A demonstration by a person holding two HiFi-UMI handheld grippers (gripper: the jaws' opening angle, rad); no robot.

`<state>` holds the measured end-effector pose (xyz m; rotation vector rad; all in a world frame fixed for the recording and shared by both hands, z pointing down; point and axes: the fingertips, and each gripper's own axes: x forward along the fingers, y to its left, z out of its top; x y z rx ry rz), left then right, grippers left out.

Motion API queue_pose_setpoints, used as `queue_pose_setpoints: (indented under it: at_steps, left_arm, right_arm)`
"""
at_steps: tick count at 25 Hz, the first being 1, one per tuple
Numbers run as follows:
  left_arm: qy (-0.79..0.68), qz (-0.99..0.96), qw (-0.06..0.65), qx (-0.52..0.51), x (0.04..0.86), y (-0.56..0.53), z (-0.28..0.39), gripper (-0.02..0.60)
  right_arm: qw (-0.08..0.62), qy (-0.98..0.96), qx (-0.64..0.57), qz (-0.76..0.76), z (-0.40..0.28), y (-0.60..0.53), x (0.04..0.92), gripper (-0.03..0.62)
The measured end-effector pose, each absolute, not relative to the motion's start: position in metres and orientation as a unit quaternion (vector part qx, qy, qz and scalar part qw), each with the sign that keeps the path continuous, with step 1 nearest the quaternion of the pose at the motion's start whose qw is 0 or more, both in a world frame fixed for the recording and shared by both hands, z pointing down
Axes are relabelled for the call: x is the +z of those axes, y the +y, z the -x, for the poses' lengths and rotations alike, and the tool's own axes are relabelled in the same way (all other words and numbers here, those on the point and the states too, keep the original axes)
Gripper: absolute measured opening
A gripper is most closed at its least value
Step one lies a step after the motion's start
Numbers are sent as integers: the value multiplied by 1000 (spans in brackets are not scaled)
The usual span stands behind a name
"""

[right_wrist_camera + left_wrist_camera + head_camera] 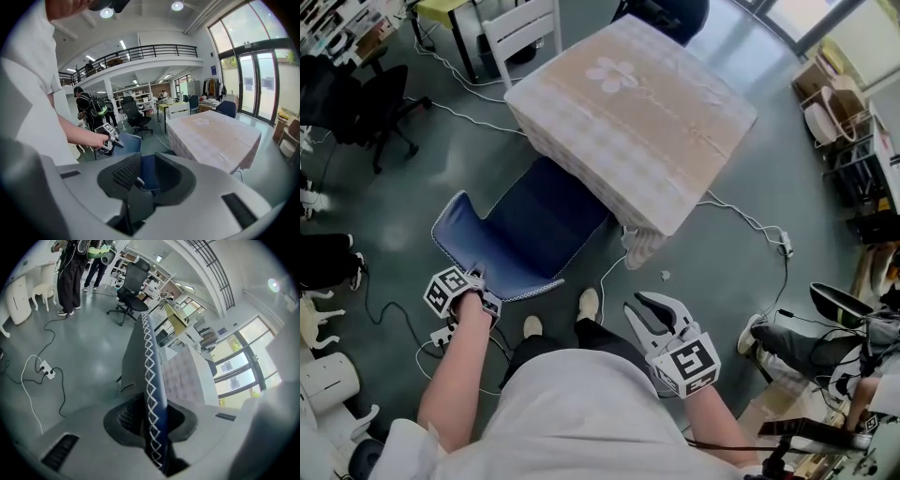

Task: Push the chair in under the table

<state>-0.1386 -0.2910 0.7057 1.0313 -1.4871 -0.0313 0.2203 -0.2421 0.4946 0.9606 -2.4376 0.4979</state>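
A blue chair (534, 230) stands at the near left corner of the table (628, 103), which is covered by a beige cloth; the front of its seat sits under the cloth's edge. My left gripper (476, 281) is shut on the top rim of the chair's backrest. In the left gripper view the rim (150, 357), with white zigzag stitching, runs between the jaws of the left gripper (152, 423), and the table (187, 376) lies beyond. My right gripper (645, 305) hangs shut in the air to the right of the chair, holding nothing. Past the right gripper (143, 180) I see the chair (126, 140) and the table (215, 131).
Cables and a power strip (441, 333) lie on the floor by the chair. A white chair (520, 28) stands at the table's far side and a black office chair (366, 103) at left. A seated person's legs (787, 342) are at right. My feet (586, 302) are behind the chair.
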Motion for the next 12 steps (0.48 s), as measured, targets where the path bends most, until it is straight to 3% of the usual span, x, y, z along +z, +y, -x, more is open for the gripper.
queue_pose_setpoints:
  at_steps: [12]
  left_arm:
    - [-643, -448, 621, -14, 706, -350, 92, 69]
  right_arm:
    - [225, -884, 201, -358, -270, -264, 505, 101]
